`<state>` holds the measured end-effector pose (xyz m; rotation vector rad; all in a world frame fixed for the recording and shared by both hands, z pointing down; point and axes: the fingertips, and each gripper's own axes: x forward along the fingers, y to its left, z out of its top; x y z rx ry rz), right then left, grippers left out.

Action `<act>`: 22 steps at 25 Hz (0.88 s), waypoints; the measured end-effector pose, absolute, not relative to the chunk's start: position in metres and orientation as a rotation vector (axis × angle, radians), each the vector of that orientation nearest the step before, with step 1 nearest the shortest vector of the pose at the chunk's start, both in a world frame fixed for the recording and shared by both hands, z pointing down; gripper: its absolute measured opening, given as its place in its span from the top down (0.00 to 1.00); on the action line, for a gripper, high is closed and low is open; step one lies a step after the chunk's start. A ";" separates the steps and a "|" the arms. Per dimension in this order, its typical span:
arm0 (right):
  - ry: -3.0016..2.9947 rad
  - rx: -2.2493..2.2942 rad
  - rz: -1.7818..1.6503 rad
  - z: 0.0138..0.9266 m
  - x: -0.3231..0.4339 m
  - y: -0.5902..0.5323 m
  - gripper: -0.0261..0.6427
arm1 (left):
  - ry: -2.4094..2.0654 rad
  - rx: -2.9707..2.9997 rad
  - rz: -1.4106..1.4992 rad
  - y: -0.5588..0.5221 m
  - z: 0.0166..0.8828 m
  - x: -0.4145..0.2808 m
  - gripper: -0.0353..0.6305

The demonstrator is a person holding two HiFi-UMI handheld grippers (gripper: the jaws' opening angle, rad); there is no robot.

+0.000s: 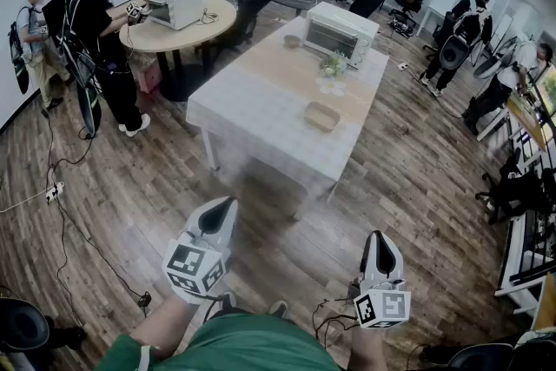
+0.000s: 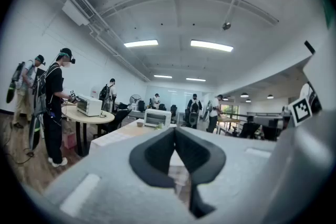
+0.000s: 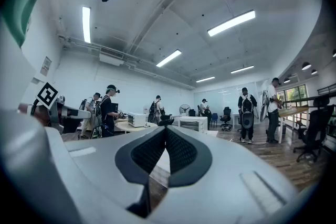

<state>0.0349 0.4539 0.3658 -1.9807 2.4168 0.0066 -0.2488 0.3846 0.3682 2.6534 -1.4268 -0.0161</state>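
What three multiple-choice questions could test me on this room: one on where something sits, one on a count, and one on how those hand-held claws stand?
1. Where does the tan dish lie?
A. on a chair
B. on the cloth-covered table
C. on a shelf

2. How many white countertop ovens show in the head view?
A. one
B. two
C. four

3. How do the jaws of the left gripper and the right gripper stand?
A. wide apart
B. clamped on a cup
C. together, with nothing between

Key:
1 B, the dish rests on the half of the table nearer the grippers.
2 B, one oven stands on the cloth-covered table and another on the round table.
3 C, each gripper view shows its jaws meeting with nothing between them.
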 end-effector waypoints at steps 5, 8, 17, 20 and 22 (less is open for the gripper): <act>2.413 -1.971 -0.009 0.367 0.048 0.452 0.96 | -1.439 2.644 0.004 0.385 0.370 -0.236 0.95; 2.399 -1.950 -0.052 0.371 0.064 0.447 0.96 | -1.439 2.642 0.026 0.384 0.371 -0.220 0.95; 2.391 -1.909 -0.111 0.387 0.129 0.440 0.96 | -1.498 2.643 0.047 0.385 0.376 -0.160 0.93; 2.408 -1.896 -0.116 0.391 0.142 0.434 0.96 | -1.517 2.636 0.064 0.382 0.380 -0.147 0.89; 2.417 -1.893 -0.125 0.394 0.148 0.428 0.95 | -1.535 2.614 0.081 0.377 0.385 -0.142 0.85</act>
